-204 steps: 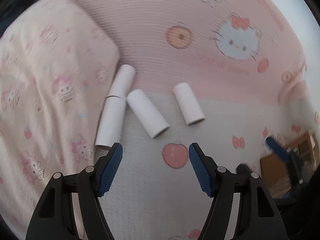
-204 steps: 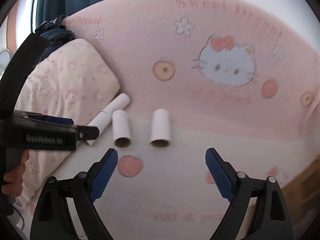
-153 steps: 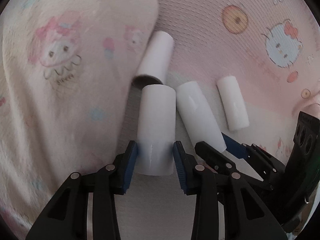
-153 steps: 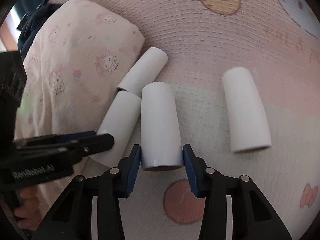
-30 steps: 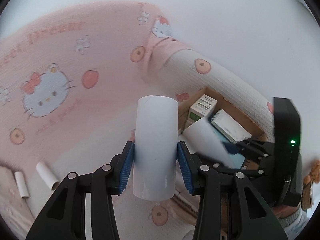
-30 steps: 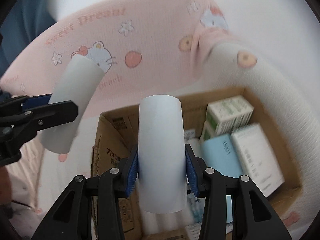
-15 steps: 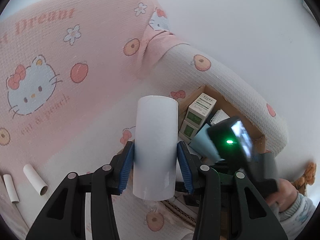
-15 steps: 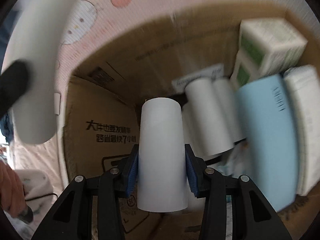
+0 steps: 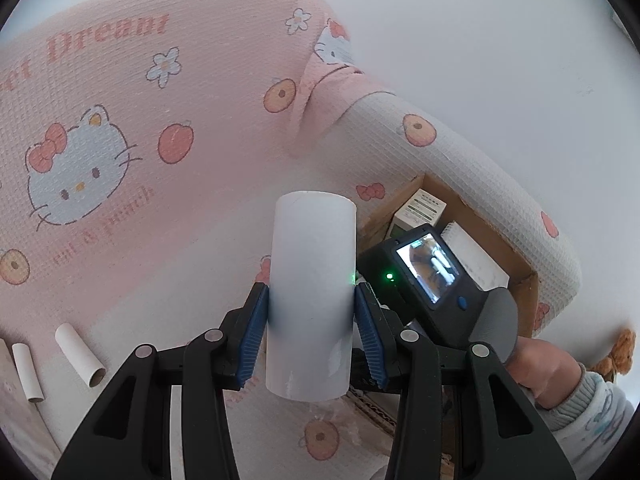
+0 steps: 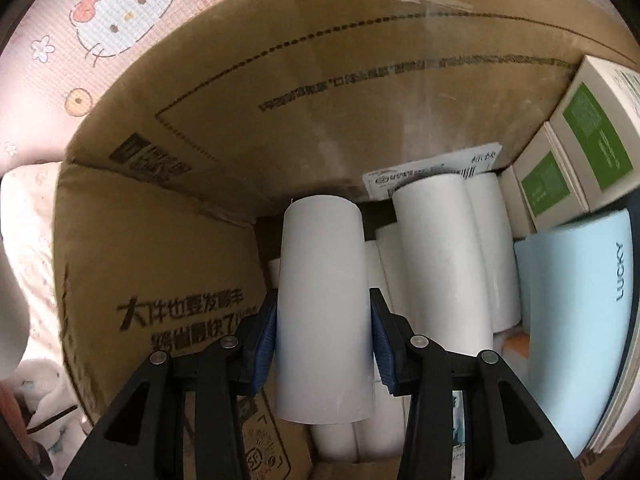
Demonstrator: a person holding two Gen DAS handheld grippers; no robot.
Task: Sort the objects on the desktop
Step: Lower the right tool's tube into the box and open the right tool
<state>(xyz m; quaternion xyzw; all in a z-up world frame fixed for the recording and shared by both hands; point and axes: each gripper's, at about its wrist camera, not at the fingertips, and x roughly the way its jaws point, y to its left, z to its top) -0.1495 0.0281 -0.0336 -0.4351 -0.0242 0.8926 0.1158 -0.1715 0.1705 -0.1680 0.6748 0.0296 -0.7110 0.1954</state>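
The left gripper (image 9: 308, 334) clamps a white tube (image 9: 311, 292) between its blue pads, the tube standing up out of the jaws, above the pink blanket (image 9: 120, 128). The cardboard box (image 9: 516, 268) sits just right of and beyond this tube, against the blanket's rolled white edge. The right gripper's body, with its lit screen and green light, hangs over the box, held by a hand (image 9: 540, 364) in a pale sleeve. Two more tubes (image 9: 80, 354) lie on the blanket far left of the box, near each other but apart.

The right gripper (image 10: 323, 338) points down into the box (image 10: 168, 264) and grips a second white tube (image 10: 324, 308) between its pads, close to the box's left wall. Right of that tube, a pile of tubes (image 10: 444, 256) lies in the box; whether the held tube touches them cannot be told. Further right in the box stand a pale blue book (image 10: 576, 320) marked LUCKY and green-and-white cartons (image 10: 576, 160) against the far right corner. A printed label (image 10: 432, 170) sticks up behind the pile, against the box's back wall.
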